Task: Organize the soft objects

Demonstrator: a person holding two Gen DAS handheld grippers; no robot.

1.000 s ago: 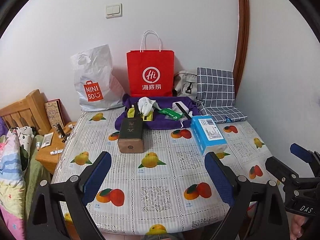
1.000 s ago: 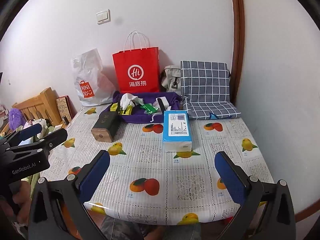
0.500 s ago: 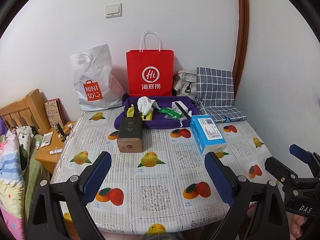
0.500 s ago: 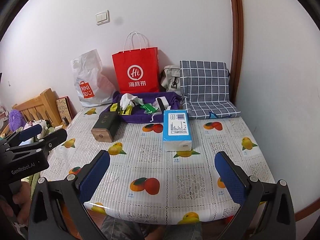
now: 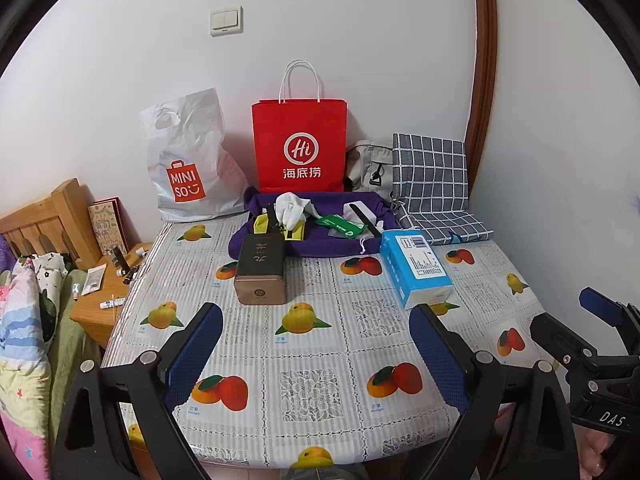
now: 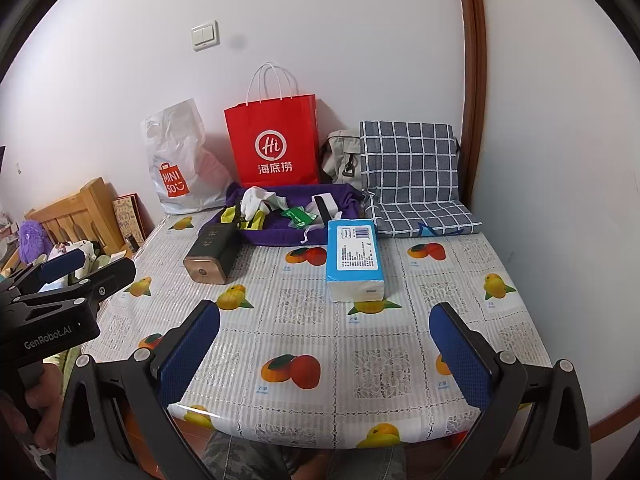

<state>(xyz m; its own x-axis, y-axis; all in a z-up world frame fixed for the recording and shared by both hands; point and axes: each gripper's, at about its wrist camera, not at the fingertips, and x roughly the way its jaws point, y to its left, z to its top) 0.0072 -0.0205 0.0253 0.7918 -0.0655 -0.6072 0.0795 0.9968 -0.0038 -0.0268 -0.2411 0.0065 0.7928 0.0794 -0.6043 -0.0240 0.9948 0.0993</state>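
Nearest the viewer, the left gripper (image 5: 316, 344) and the right gripper (image 6: 325, 344) are hovering over the near edge of the desk (image 5: 320, 360), each with its two black fingers, faced with dimpled blue pads, spread wide and grasping nothing. The desk is wearing a glossy plastic cloth printed with oranges, mangoes and lace-like squares. Further in, a soft blue and white tissue pack (image 6: 354, 260), rectangular and slightly squashed, is lying flat to the right of centre, well apart from a dark boxy tin (image 5: 261, 270) with a bronze end lying on its side to the left. Behind both, a purple cloth bag (image 5: 320, 236) is lying open and rumpled, holding a crumpled white glove (image 5: 290, 210), a green packet (image 5: 340, 226) and yellow items too small to identify. Against the white wall are standing a wrinkled white plastic bag (image 5: 192, 168), a stiff red paper bag (image 5: 299, 148) with white cord handles, a beige bag mostly hidden, and a folded grey checked cushion (image 6: 412, 176). A wooden bed frame (image 5: 44, 224) and patterned bedding are being cut off at the left edge.
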